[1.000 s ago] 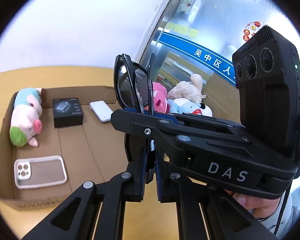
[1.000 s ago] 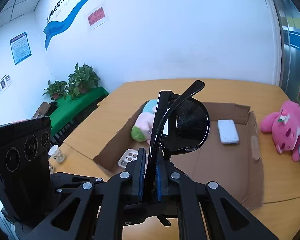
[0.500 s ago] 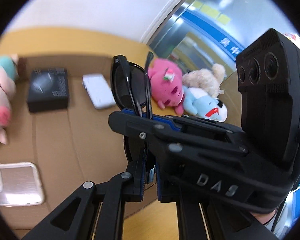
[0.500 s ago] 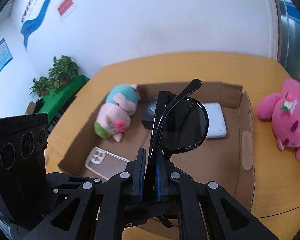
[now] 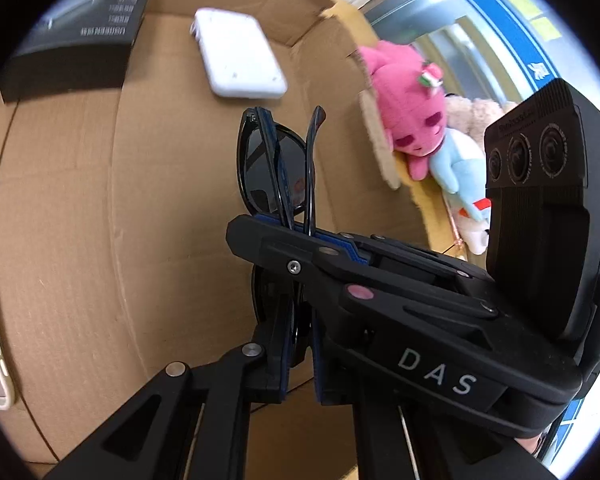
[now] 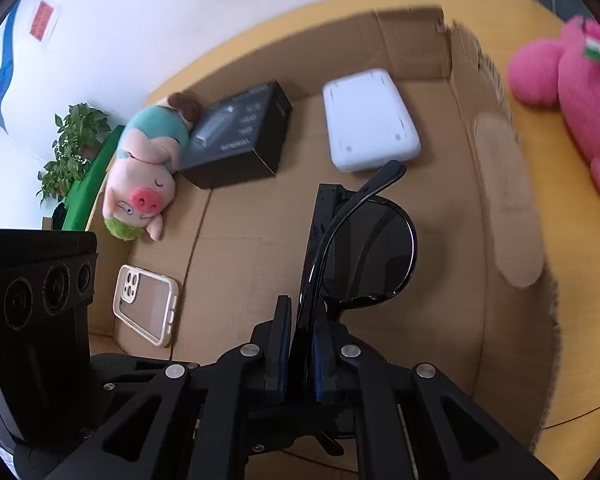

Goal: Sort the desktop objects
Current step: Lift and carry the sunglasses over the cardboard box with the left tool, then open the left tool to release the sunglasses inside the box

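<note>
Folded black sunglasses are held by both grippers over the floor of the open cardboard box. My left gripper is shut on their lower part. My right gripper is shut on them too, and they stand upright above its fingers. The right gripper's body crosses the left wrist view; the left gripper's body shows at the lower left of the right wrist view. The glasses hang above the box's bare middle, apart from the items inside.
Inside the box lie a white flat device, a black carton, a pig plush and a clear phone case. A pink plush, with other plush toys, lies on the wooden table right of the box wall.
Both grippers, with the sunglasses, have tilted down and moved forward over the box. The box floor now fills both views and the items look nearer.
</note>
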